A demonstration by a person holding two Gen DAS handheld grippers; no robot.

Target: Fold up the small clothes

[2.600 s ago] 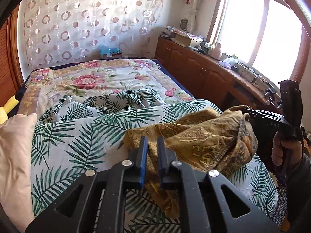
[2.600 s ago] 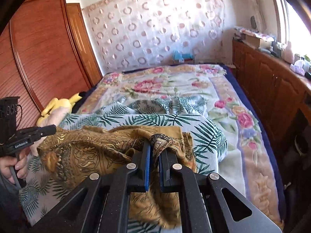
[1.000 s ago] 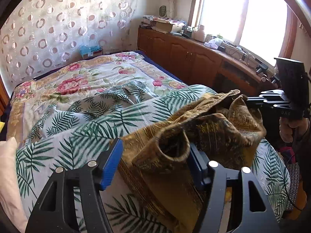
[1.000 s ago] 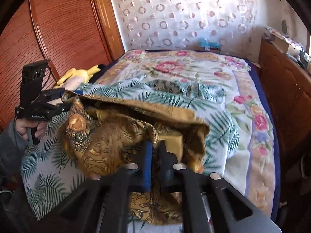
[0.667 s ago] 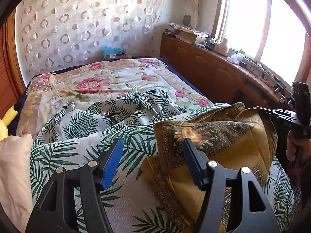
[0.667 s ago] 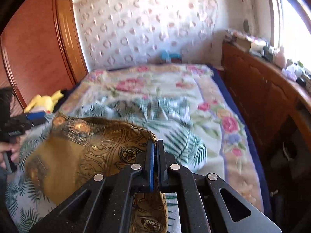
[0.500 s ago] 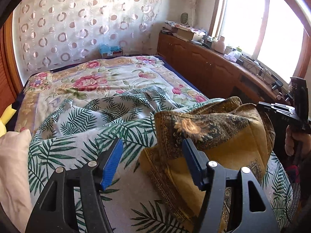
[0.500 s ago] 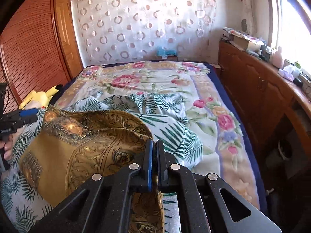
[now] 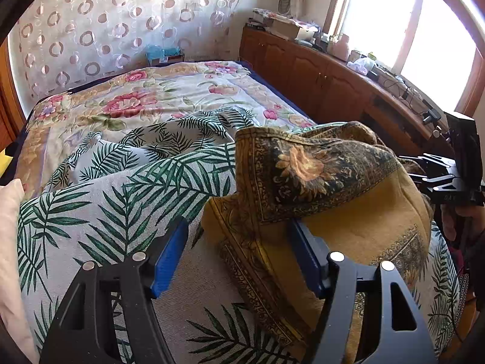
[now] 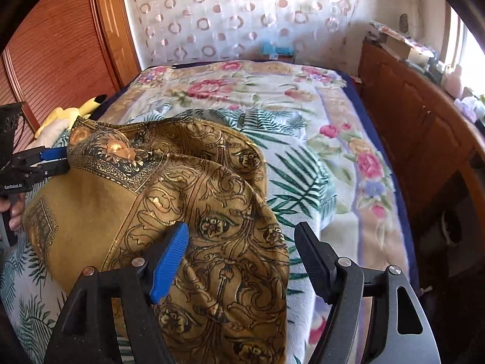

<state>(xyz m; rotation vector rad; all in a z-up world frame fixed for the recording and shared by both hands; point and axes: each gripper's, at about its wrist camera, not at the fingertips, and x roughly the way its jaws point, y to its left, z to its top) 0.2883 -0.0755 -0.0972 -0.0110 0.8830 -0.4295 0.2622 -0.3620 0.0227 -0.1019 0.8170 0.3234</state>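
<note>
A golden-brown patterned garment (image 9: 348,218) lies bunched and folded over on the palm-leaf blanket (image 9: 127,200). My left gripper (image 9: 239,257) hangs low over its left edge, jaws still opening; the cloth's edge lies between the blue pads and a fold drapes over the right pad, but nothing is pinched. In the right wrist view the garment (image 10: 188,188) spills between the jaws of my right gripper (image 10: 242,257), which are opening and no longer press on it. The left gripper (image 10: 53,159) shows at the cloth's far left corner, and the right gripper (image 9: 409,168) at its far right side.
A floral quilt (image 10: 248,91) covers the bed beyond the blanket. A wooden cabinet (image 9: 318,72) with clutter runs along the right under the window. A wooden wardrobe (image 10: 60,45), a yellow plush toy (image 10: 72,112) and a pale pillow (image 9: 9,242) are on the left.
The right gripper was shut on the garment and has let go, its jaws now wide. The cloth has settled onto the blanket. Both grippers have sunk a little; the left jaws widened slightly.
</note>
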